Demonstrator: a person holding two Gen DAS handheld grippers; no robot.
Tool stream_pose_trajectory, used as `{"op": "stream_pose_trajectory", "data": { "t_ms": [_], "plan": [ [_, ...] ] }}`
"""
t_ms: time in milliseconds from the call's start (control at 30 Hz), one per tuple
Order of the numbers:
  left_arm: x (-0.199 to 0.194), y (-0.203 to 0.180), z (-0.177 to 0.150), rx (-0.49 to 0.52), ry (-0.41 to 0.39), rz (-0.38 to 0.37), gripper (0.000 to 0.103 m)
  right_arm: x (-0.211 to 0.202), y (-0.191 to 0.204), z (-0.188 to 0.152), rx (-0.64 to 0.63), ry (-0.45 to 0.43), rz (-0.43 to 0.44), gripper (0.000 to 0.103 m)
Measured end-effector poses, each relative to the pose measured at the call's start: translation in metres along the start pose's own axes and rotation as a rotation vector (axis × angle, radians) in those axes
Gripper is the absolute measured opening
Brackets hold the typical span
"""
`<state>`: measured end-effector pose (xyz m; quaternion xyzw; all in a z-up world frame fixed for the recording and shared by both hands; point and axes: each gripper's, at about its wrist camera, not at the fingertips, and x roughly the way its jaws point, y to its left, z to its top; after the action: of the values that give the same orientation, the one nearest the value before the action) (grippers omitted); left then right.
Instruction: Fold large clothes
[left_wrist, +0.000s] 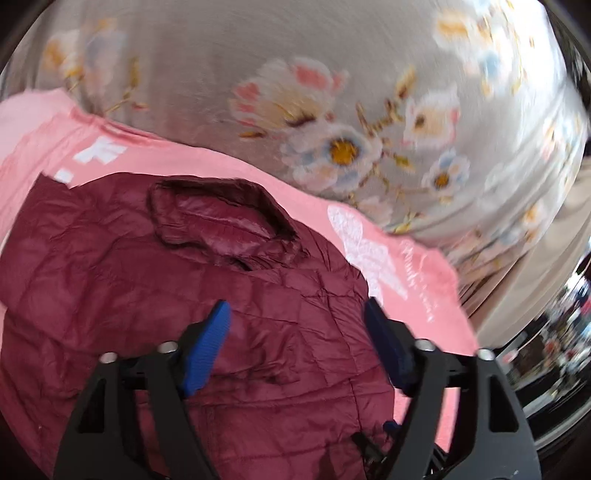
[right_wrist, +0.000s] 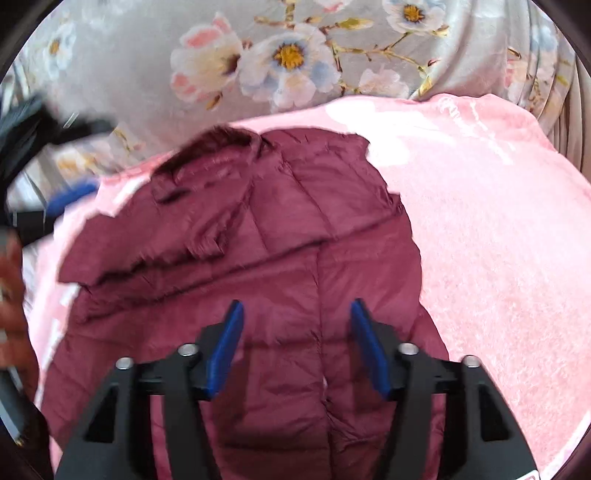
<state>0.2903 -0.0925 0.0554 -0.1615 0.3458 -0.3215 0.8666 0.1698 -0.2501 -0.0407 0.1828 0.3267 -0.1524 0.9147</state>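
Observation:
A maroon quilted puffer jacket (left_wrist: 155, 288) lies spread on a pink blanket (left_wrist: 417, 280), collar (left_wrist: 221, 218) toward the far side. My left gripper (left_wrist: 295, 314) hangs open and empty just above the jacket's body. In the right wrist view the jacket (right_wrist: 277, 240) fills the middle, with a folded flap or sleeve (right_wrist: 147, 254) lying across its left part. My right gripper (right_wrist: 295, 314) is open and empty above the jacket's centre seam. The left gripper's blue finger (right_wrist: 74, 195) shows blurred at the left edge.
The pink blanket (right_wrist: 480, 221) lies on a grey floral bedsheet (right_wrist: 288, 55), which fills the far side in both views (left_wrist: 332, 110). The bed's right edge and blurred room clutter (left_wrist: 554, 332) show at the right. A hand (right_wrist: 11, 295) is at the left edge.

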Motion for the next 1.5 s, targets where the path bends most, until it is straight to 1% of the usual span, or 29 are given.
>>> {"op": "stream_pose_trajectory", "data": {
  "t_ms": [33,100,133,200,300,400,467,500,533,567,600,633,667,733,767,833,933,1000,1067,1100,1167,1200,1233,1267,1300,1333,1400,1467,1500],
  "plan": [
    [-0.008,0.007,0.001,-0.018,-0.020,0.013,0.084,0.001,0.002,0.007,0.004,0.000,0.027,0.061],
    [-0.028,0.035,0.005,-0.062,-0.053,0.061,0.084,0.003,0.009,0.018,0.010,0.000,0.073,0.062],
    [-0.037,0.058,0.005,-0.100,-0.053,0.083,0.084,0.008,0.014,0.027,0.017,0.003,0.111,0.065],
    [-0.045,0.092,0.008,-0.183,-0.043,0.109,0.084,0.019,0.024,0.041,0.030,0.015,0.156,0.066],
    [-0.050,0.148,0.004,-0.316,-0.026,0.153,0.084,0.044,0.042,0.059,0.032,0.051,0.165,0.066],
    [-0.047,0.193,-0.004,-0.462,-0.001,0.134,0.083,0.074,0.058,0.065,0.040,0.128,0.192,0.066],
    [-0.044,0.212,-0.009,-0.535,0.015,0.112,0.083,0.095,0.066,0.065,0.052,0.180,0.200,0.064],
    [-0.043,0.219,-0.011,-0.560,0.019,0.103,0.083,0.103,0.071,0.065,0.043,0.196,0.186,0.059],
    [-0.041,0.223,-0.010,-0.580,0.021,0.095,0.083,0.108,0.075,0.068,0.031,0.200,0.174,0.027],
    [-0.041,0.225,-0.010,-0.586,0.022,0.088,0.083,0.108,0.077,0.072,0.029,0.195,0.179,0.003],
    [-0.041,0.226,-0.008,-0.588,0.023,0.076,0.082,0.103,0.076,0.081,0.040,0.184,0.208,0.003],
    [-0.040,0.226,-0.006,-0.588,0.023,0.072,0.082,0.090,0.072,0.094,0.071,0.132,0.242,0.003],
    [-0.040,0.226,-0.004,-0.585,0.019,0.066,0.082,0.079,0.070,0.104,0.076,0.087,0.245,0.003],
    [-0.040,0.226,0.001,-0.586,0.012,0.057,0.082,0.044,0.063,0.132,0.053,-0.049,0.203,0.003],
    [-0.039,0.228,0.003,-0.589,0.009,0.052,0.083,0.034,0.059,0.140,0.044,-0.083,0.184,0.003],
    [-0.032,0.228,0.007,-0.597,0.010,0.043,0.083,0.023,0.052,0.152,0.024,-0.109,0.149,0.003],
    [-0.012,0.229,0.010,-0.635,0.037,0.016,0.083,0.023,0.040,0.159,0.006,-0.099,0.102,0.003],
    [0.000,0.228,0.013,-0.631,0.052,0.037,0.082,0.026,0.035,0.161,-0.011,-0.090,0.074,0.003],
    [0.006,0.229,0.015,-0.612,0.044,0.112,0.076,0.028,0.029,0.161,-0.019,-0.081,0.066,0.003],
    [0.007,0.231,0.015,-0.607,0.043,0.138,0.068,0.028,0.024,0.160,-0.020,-0.069,0.059,0.003],
    [0.013,0.237,0.015,-0.609,0.061,0.212,0.046,0.033,0.022,0.158,-0.030,-0.059,0.061,0.003],
    [0.016,0.241,0.014,-0.619,0.078,0.232,0.018,0.035,0.022,0.157,-0.035,-0.055,0.063,0.003],
    [0.017,0.245,0.013,-0.631,0.088,0.241,0.002,0.037,0.022,0.155,-0.041,-0.048,0.067,0.003],
    [0.014,0.249,0.011,-0.647,0.076,0.248,0.002,0.041,0.024,0.152,-0.053,-0.035,0.076,0.003],
    [0.005,0.250,0.013,-0.642,0.043,0.270,0.001,0.045,0.027,0.148,-0.068,-0.022,0.086,0.003],
    [-0.005,0.248,0.016,-0.619,-0.004,0.286,0.001,0.048,0.030,0.144,-0.081,-0.014,0.092,0.003],
    [-0.018,0.246,0.022,-0.583,-0.046,0.296,0.001,0.052,0.039,0.136,-0.125,-0.006,0.105,0.003],
    [-0.021,0.249,0.023,-0.574,-0.036,0.303,0.001,0.056,0.037,0.126,-0.139,-0.012,0.081,0.003],
    [-0.019,0.250,0.022,-0.556,-0.021,0.323,0.001,0.060,0.032,0.121,-0.124,-0.005,0.073,0.003]
  ]
}}
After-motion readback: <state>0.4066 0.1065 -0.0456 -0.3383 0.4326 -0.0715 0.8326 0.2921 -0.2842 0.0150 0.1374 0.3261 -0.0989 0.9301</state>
